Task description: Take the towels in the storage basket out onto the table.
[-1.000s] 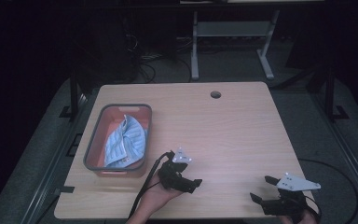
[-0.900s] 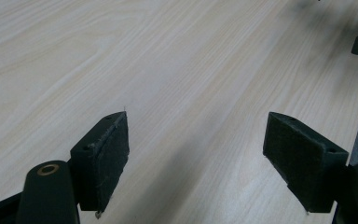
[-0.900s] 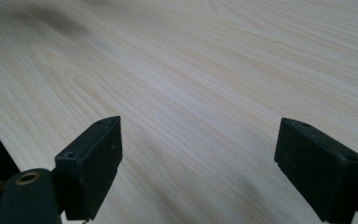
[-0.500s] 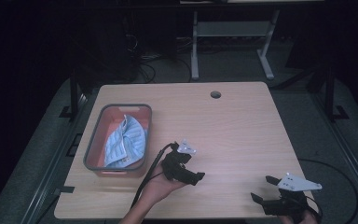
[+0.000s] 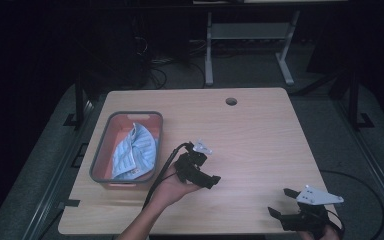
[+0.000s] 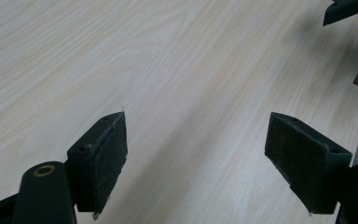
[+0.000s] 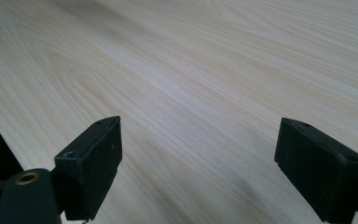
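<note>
1. Grey-rimmed tub (image 5: pixel 98 150) at the bench's (image 5: pixel 260 135) left holds a crumpled blue striped cloth (image 5: pixel 134 156), long axis front to back.
2. Left claw (image 5: pixel 211 178), just right of the tub, is released, pointing right.
3. Right claw (image 5: pixel 281 203), near the front right corner, is released, pointing left.

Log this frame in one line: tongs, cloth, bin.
left tongs: open, empty, over table | right tongs: open, empty, near front edge | cloth: in bin, untouched
</note>
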Demonstrator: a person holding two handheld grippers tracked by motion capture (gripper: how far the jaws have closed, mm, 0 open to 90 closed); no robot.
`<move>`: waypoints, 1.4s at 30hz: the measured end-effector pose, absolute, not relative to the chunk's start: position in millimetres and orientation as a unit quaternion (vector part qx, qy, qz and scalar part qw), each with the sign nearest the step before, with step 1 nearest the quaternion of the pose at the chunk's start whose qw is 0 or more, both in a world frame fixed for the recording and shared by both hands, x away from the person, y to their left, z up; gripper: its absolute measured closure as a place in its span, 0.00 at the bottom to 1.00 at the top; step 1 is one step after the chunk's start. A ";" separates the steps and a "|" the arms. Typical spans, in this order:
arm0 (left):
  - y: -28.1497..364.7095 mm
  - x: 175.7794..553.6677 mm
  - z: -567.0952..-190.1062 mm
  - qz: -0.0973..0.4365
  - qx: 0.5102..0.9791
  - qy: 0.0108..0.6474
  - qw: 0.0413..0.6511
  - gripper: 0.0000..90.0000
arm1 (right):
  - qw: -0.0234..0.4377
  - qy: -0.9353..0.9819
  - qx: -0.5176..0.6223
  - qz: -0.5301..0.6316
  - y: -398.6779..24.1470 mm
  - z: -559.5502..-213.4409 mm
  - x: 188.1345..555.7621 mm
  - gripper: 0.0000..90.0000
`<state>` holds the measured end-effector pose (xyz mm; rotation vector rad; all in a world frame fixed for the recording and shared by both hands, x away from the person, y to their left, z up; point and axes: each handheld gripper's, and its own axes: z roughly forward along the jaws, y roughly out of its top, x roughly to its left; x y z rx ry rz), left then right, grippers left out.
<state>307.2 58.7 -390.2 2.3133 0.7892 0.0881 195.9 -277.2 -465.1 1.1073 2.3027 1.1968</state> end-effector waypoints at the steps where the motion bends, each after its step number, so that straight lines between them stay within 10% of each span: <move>1: 58.3 309.3 -388.6 0.034 0.891 0.303 0.336 0.23 | 0.160 0.806 0.387 0.419 -277.4 -465.0 196.0 0.16; 42: 122.4 355.5 -345.6 0.046 0.862 0.378 0.336 0.23 | 0.161 0.804 0.391 0.419 -278.6 -464.8 195.5 0.16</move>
